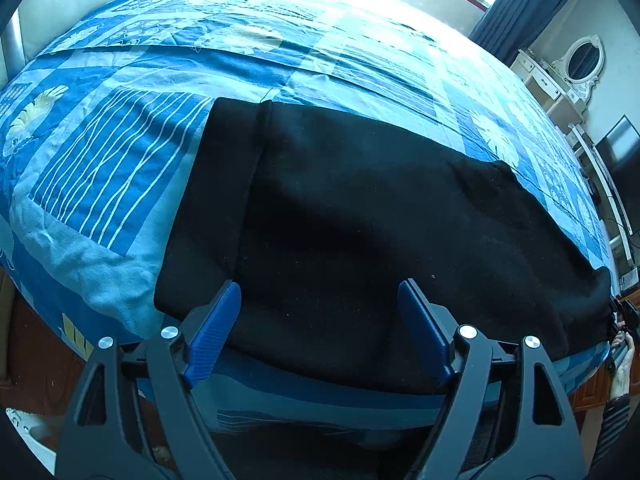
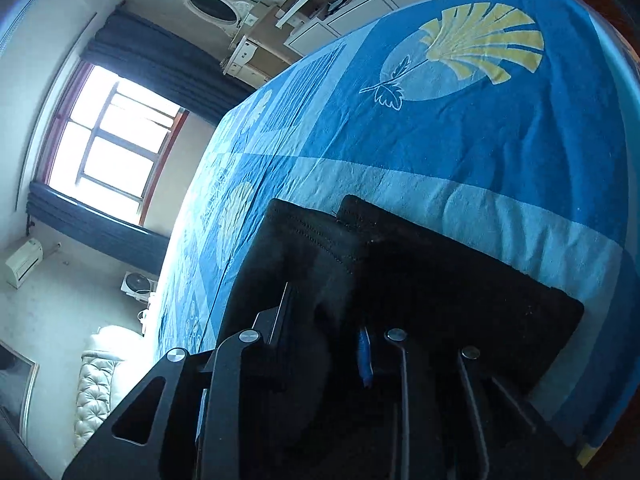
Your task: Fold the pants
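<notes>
Two grippers over black pants (image 1: 360, 216) spread on my bed (image 1: 120, 184), my left gripper (image 1: 320, 300) spread wide and holding nothing just above the near hem, my right gripper (image 2: 348, 344) clenched on a bunched end of the pants, blue sheet beyond.

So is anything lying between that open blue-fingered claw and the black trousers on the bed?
Nothing visible. The left gripper hangs open right over the near edge of the black fabric pants, which lie flat on the blue patterned bedspread with no other object between them.
</notes>
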Demonstrator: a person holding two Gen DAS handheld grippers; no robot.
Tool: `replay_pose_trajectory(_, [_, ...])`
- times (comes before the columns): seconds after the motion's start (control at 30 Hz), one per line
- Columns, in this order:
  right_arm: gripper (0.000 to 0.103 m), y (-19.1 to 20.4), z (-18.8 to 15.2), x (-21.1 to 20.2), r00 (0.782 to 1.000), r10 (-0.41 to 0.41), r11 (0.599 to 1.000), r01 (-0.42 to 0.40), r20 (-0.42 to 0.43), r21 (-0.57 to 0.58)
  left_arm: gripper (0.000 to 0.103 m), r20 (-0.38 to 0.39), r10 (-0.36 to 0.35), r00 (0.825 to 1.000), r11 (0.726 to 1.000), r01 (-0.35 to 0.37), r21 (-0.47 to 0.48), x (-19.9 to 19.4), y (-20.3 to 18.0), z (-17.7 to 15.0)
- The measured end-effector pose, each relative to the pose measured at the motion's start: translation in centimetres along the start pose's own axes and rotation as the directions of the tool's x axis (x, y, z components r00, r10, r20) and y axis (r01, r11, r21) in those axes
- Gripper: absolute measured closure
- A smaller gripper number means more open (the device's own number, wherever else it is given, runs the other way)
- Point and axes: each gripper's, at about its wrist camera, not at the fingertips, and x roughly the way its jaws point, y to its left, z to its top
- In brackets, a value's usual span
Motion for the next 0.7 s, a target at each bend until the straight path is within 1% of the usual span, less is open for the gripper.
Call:
replay_pose_trajectory(0.07, [0.097, 0.4, 0.4, -1.3, 1.0, 0.017, 1.0, -0.016, 0.019, -0.015, 0.022, -0.003, 0.015, 1.0, 1.0, -0.015, 0.015, 0.0, -0.3, -0.1])
replay_pose_trajectory(0.17, [0.097, 0.6, 0.5, -4.2, 0.996, 0.036, 0.999, -0.033, 0.076, -0.036, 0.022, -0.004, 0.025, 1.0, 1.0, -0.025, 0.017, 0.0, -0.4, -0.1])
replay_pose_trajectory(0.23, [0.098, -0.2, 0.2, -5.8, 0.994, 0.043, 0.999, -0.04, 0.1, -0.033, 0.021, -0.004, 0.023, 1.0, 1.0, -0.023, 0.01, 0.0, -0.4, 0.0])
replay_pose_trajectory(0.27, [0.098, -0.8, 0.0, -6.1, 0.995, 0.033, 0.999, -0.03, 0.098, -0.032, 0.021, -0.004, 0.019, 1.0, 1.0, -0.019, 0.005, 0.0, -0.3, 0.0])
replay_pose_trajectory(0.37, [0.098, -3.8, -0.7, -5.3, 0.998, -0.019, 1.0, 0.019, 0.057, -0.01, 0.018, -0.002, 0.007, 1.0, 1.0, -0.007, -0.005, 0.1, -0.2, 0.0])
replay_pose_trajectory(0.4, [0.098, -4.8, -1.0, -4.7, 0.999, -0.028, 1.0, 0.027, 0.04, 0.009, 0.017, -0.001, 0.005, 1.0, 1.0, -0.005, -0.006, 0.1, -0.3, 0.0])
replay_pose_trajectory(0.43, [0.098, -5.9, -1.2, -4.5, 0.999, -0.014, 1.0, 0.013, 0.035, 0.026, 0.017, -0.001, 0.009, 1.0, 1.0, -0.009, -0.005, 0.1, -0.3, 0.0])
replay_pose_trajectory(0.47, [0.098, -6.1, -1.3, -4.4, 0.999, 0.0, 1.0, -0.001, 0.043, 0.029, 0.016, -0.002, 0.014, 1.0, 1.0, -0.014, -0.001, 0.2, -0.5, 0.0])
replay_pose_trajectory(0.6, [0.098, -5.1, -1.3, -5.1, 0.998, -0.027, 0.999, 0.028, 0.062, -0.027, 0.016, 0.0, 0.018, 1.0, 1.0, -0.018, 0.001, 0.2, -0.6, 0.0])
replay_pose_trajectory(0.7, [0.098, -5.1, -1.0, -5.3, 0.997, -0.025, 0.999, 0.026, 0.069, -0.02, 0.016, 0.006, 0.007, 1.0, 1.0, -0.007, -0.004, 0.1, -0.4, -0.1])
